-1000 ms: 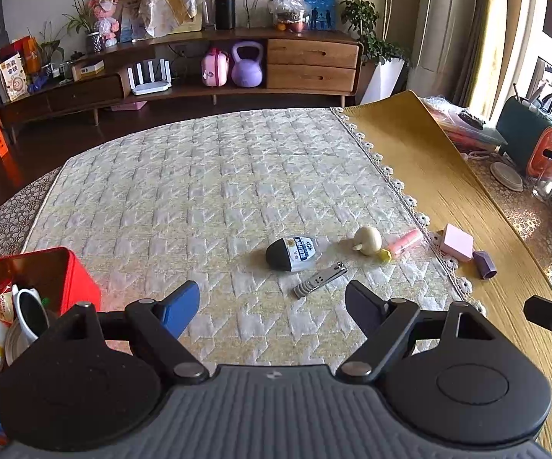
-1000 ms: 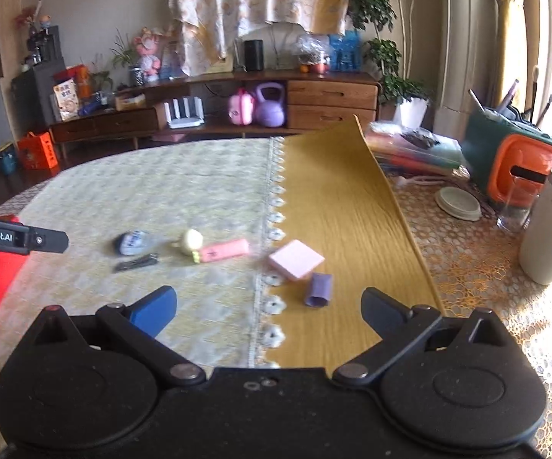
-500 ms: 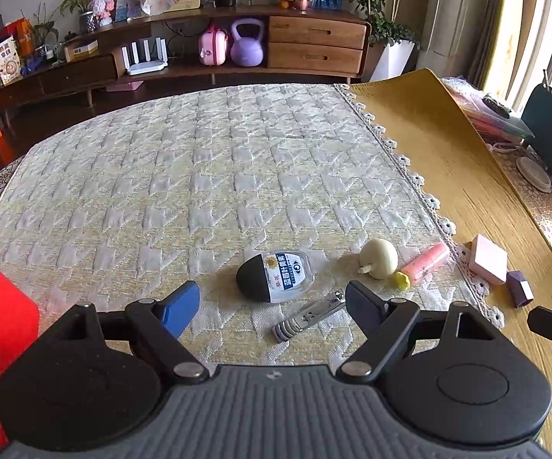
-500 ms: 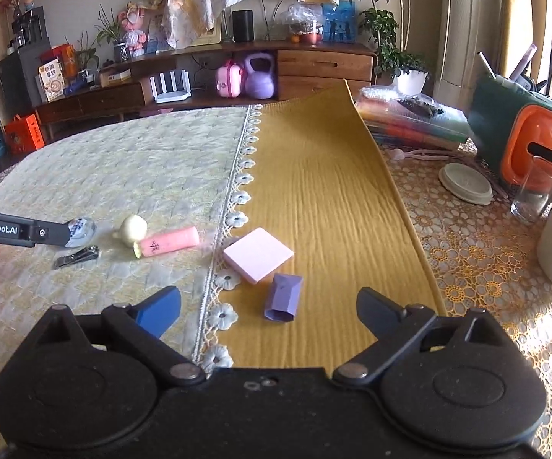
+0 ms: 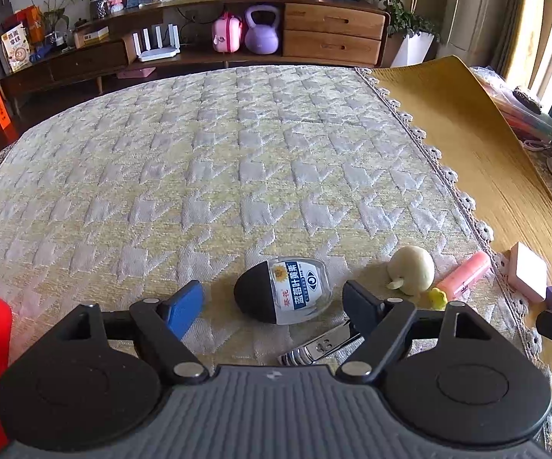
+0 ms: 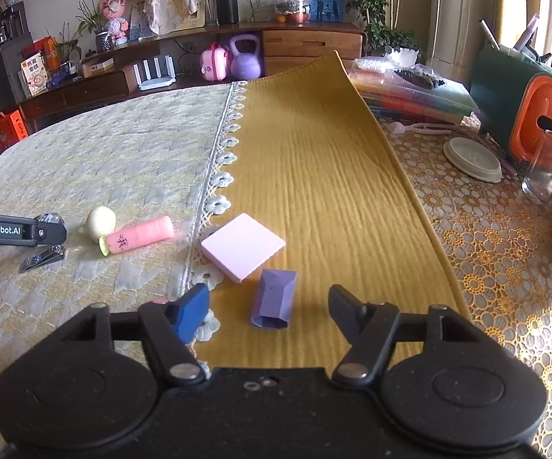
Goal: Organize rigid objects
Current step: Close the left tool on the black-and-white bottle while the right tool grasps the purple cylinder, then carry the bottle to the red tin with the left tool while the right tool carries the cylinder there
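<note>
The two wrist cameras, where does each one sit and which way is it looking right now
Left wrist: on the left gripper, tilted down at the egg-shaped bottle and nail clipper; its own open fingers show.
Right wrist: on the right gripper, tilted down at the purple box, jaws just closing, not yet touching it.
Shared: pink block, pink tube.

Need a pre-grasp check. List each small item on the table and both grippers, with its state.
Left gripper: open, fingers closing, bottle between them, untouched.
Right gripper: open, fingers closing, purple box between them, untouched.
Bottle: lying on its side, capped.
Purple box: lying flat, near end open.
Pink pad: flat, straddling lace edge.
Pink tube: lying down.
Nail clipper: flat, folded.
Round cream thing: resting by tube.
</note>
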`<state>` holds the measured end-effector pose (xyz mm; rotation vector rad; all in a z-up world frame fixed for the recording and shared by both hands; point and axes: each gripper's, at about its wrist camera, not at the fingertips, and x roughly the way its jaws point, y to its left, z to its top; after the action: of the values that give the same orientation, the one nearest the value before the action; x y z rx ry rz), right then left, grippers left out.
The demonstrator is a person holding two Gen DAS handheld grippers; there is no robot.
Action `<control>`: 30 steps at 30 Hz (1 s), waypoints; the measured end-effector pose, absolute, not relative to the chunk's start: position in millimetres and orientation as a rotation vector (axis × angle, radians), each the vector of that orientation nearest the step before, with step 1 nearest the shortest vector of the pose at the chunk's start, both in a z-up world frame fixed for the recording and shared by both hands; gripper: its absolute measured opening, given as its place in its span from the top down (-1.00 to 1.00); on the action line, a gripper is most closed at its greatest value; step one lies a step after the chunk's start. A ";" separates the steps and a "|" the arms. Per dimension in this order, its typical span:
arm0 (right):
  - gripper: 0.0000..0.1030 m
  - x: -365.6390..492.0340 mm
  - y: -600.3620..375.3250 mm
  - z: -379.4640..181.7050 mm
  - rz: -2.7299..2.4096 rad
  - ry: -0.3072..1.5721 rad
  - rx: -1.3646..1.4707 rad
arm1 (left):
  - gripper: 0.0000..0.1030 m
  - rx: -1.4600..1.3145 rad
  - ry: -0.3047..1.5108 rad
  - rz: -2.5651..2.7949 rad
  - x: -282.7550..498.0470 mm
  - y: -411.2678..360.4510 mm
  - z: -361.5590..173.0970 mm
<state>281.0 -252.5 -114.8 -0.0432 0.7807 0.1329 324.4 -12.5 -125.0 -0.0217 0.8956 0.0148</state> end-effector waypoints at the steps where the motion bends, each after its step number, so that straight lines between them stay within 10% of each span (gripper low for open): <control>1: -0.20 281.9 -252.4 -116.2 0.131 0.785 -0.043 | -0.47 -0.007 0.887 0.018 323.4 -13.7 -125.3; 6: 0.06 283.7 -249.0 -116.7 0.114 0.770 -0.068 | -0.06 0.003 0.865 0.002 320.9 -17.3 -123.7; 16: 0.60 281.8 -246.8 -114.7 0.087 0.770 -0.086 | -0.05 0.007 0.865 0.003 320.5 -15.4 -121.5; 30: 0.61 253.6 -237.3 -90.1 0.126 0.761 -0.043 | -0.05 -0.022 0.880 -0.006 293.6 4.7 -100.7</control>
<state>253.6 -237.3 -90.1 -0.0426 0.7609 0.1261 293.6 4.7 -100.7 -0.0224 0.8801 -0.0058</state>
